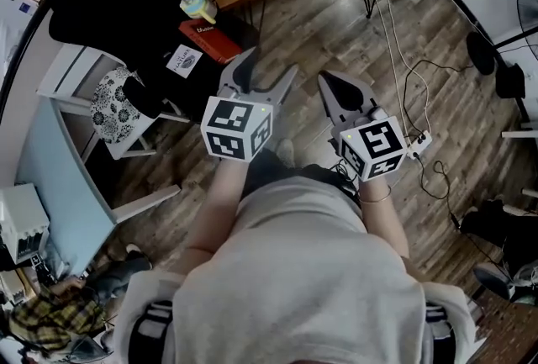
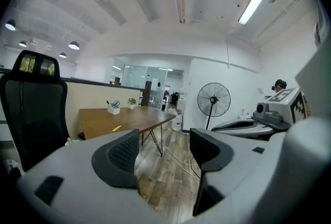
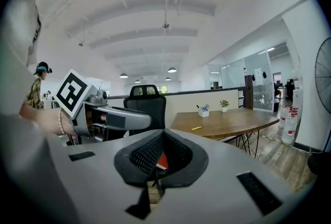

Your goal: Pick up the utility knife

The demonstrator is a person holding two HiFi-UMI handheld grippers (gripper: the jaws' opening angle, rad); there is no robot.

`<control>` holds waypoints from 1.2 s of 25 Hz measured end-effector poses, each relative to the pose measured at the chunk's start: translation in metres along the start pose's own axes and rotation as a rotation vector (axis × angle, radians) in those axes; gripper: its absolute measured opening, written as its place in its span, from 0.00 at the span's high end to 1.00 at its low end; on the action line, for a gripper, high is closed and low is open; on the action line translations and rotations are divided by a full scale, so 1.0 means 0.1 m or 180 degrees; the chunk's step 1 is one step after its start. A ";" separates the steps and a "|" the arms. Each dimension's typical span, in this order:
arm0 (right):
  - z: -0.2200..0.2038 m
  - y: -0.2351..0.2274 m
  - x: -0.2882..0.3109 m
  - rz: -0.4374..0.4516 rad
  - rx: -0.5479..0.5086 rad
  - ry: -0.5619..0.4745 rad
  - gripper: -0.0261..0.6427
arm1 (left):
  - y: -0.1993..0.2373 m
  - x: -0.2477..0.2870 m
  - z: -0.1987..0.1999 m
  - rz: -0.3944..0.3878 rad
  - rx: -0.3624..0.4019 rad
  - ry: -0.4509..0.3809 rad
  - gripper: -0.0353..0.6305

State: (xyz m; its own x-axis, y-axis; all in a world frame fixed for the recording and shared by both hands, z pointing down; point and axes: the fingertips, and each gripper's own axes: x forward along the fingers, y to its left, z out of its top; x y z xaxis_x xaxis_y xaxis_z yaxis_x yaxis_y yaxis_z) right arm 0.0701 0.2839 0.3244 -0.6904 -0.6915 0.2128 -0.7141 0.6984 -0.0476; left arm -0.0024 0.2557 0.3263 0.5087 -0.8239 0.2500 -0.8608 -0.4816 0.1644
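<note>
My left gripper [image 1: 267, 73] and right gripper [image 1: 333, 87] are grey with dark mesh pads [image 2: 121, 158], each bearing a black-and-white marker cube [image 1: 237, 129]; pale grey shirt [image 1: 303, 270] at six o'clock.

This is an open-plan office. Ahead of the fingers [image 2: 121, 158] of the left gripper [image 2: 164, 148] stands a long wooden bench [image 2: 129, 120] on thin metal legs, carrying a pen holder [image 2: 114, 109] and a small potted plant [image 2: 132, 101], with a black high-backed office chair [image 2: 33, 104] off to the fingers' left and a pedestal fan [image 2: 213, 100] to their right. Beyond the bench a low partition [image 2: 88, 94] gives way to glass-walled rooms [image 2: 137, 79] under a white ceiling with a tube light [image 2: 255, 0] and round lamps [image 2: 73, 45]. A plank floor [image 2: 165, 181] runs below the fingers, with cables [image 2: 176, 161] trailing across it.
</note>
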 end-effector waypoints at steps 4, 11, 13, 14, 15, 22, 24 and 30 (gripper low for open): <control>0.10 -0.12 0.20 -0.0063 -0.0015 -0.0027 0.94 | 0.27 0.09 0.15 0.0050 -0.0004 -0.0111 0.49; 0.16 -0.12 0.49 0.0040 -0.0083 0.0044 0.94 | 0.57 0.15 0.21 0.0142 -0.0105 -0.0161 0.47; 0.18 -0.14 0.54 0.0065 -0.0085 0.0047 0.94 | 0.61 0.16 0.20 0.0159 -0.0129 -0.0153 0.47; 0.19 -0.15 0.57 0.0069 -0.0083 0.0045 0.94 | 0.63 0.16 0.20 0.0163 -0.0131 -0.0146 0.47; 0.19 -0.16 0.60 0.0071 -0.0076 0.0044 0.94 | 0.65 0.15 0.19 0.0164 -0.0133 -0.0137 0.47; 0.14 -0.13 0.83 0.0156 -0.0008 0.0101 0.94 | 0.83 0.21 0.08 0.0168 -0.0218 -0.0020 0.47; 0.10 -0.17 0.90 0.0165 0.0025 0.0130 0.94 | 0.87 0.28 0.06 0.0160 -0.0236 0.0020 0.47; 0.11 -0.48 1.20 0.0148 0.0086 0.0137 0.94 | 1.09 0.60 0.11 0.0172 -0.0238 0.0073 0.47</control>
State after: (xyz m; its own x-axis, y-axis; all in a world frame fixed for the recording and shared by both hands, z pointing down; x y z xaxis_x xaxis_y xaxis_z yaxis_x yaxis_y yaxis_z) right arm 0.0201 0.1654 0.3417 -0.7176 -0.6494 0.2515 -0.6847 0.7239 -0.0847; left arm -0.0662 0.1508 0.3490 0.4626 -0.8405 0.2821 -0.8839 -0.4124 0.2207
